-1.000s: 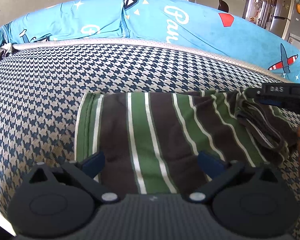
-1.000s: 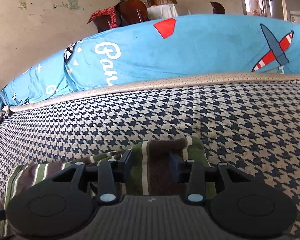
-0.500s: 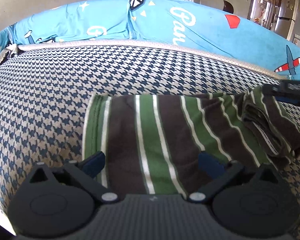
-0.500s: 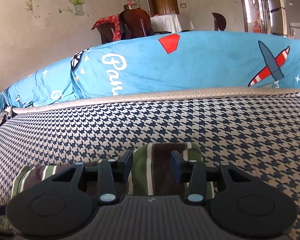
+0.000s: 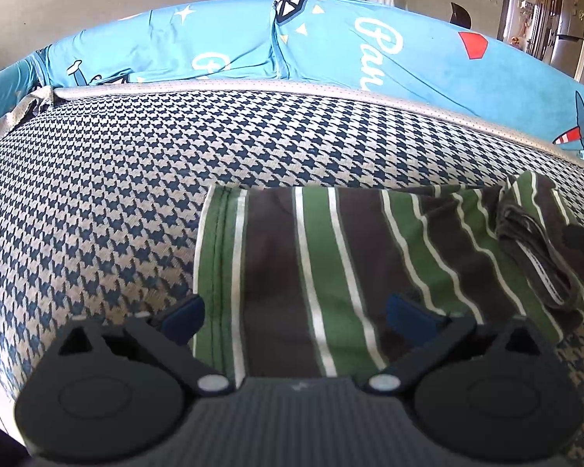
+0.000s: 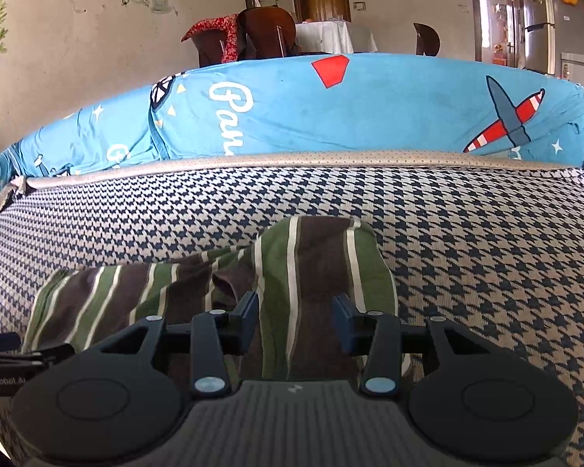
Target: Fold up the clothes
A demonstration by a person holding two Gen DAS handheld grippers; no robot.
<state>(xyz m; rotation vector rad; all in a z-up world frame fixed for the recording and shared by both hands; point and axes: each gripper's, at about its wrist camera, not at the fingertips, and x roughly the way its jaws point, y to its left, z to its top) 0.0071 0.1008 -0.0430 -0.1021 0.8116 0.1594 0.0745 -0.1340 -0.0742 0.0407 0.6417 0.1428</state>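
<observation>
The green-and-brown striped shirt [image 5: 331, 272] lies folded flat on the houndstooth cushion [image 5: 116, 179]. Left gripper [image 5: 296, 317] is spread wide over its near edge, holding nothing. Right gripper [image 6: 296, 319] is parted too, straddling the bunched end of the shirt. The shirt's front edge is hidden behind both gripper bodies, so I can't tell about contact.
</observation>
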